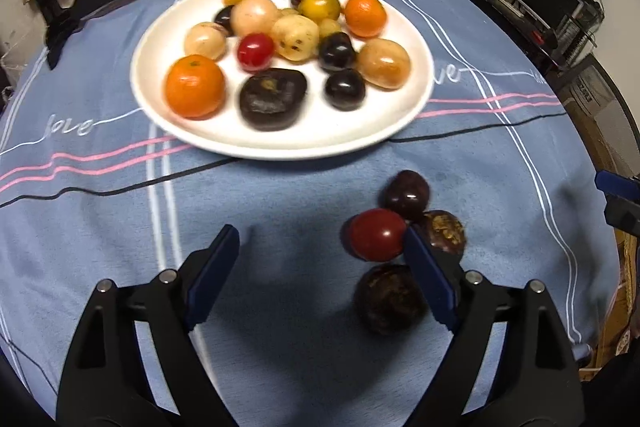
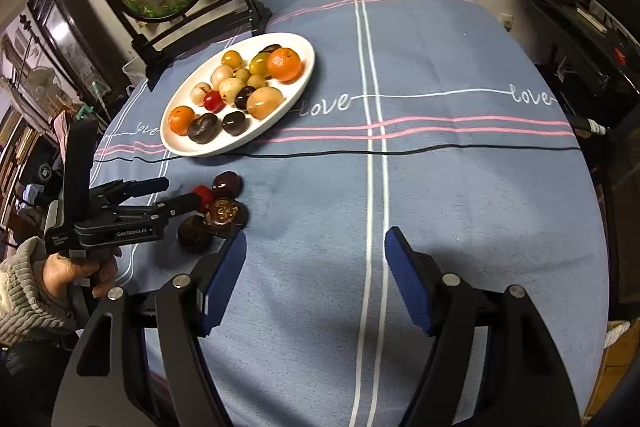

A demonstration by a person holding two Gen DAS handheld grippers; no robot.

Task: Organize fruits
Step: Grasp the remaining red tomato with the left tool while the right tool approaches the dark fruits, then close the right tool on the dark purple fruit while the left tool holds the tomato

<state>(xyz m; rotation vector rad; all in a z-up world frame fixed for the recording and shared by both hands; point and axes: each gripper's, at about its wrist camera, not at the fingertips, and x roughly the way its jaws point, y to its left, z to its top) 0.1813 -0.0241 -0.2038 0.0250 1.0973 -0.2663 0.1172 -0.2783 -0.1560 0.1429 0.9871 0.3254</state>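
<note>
At the far left, in the right wrist view, we are seeing a hand (image 2: 76,273) in a ribbed sleeve (image 2: 28,291) gripping the handle of the left gripper (image 2: 182,193). Its jaws are standing wide apart, and its own camera shows only bare cloth between them, so it is holding nothing. Its right finger (image 1: 430,277) is reaching in beside the red tomato (image 1: 377,235), and we cannot tell whether it is touching the fruit.

Moving right, we are looking at a white plate (image 1: 280,143) sitting on the blue tablecloth (image 1: 280,327), on the left half of the table. It is carrying the sorted fruit: two oranges, one at the near left (image 1: 195,85) and one at the far right (image 1: 365,15), a small red tomato (image 1: 255,51) in the middle, pale tan and yellow fruits, and several dark ones, including a large wrinkled dark fruit (image 1: 273,98) at the near edge.

Nearer than the plate, four loose fruits are lying on the cloth in a tight cluster: the red tomato, a glossy dark plum (image 1: 407,195) just behind it, a dark brown-flecked fruit (image 1: 446,231) to its right, and a dull dark fruit (image 1: 390,301) closest to the left wrist camera.

Further right, the right gripper (image 2: 316,263) is hanging over an empty stretch of cloth, where white stripes (image 2: 370,207) are running between its fingers. Its jaws are parted about halfway and gripping nothing. Its left finger (image 2: 224,281) is ending near the cluster but clear of it.
</note>
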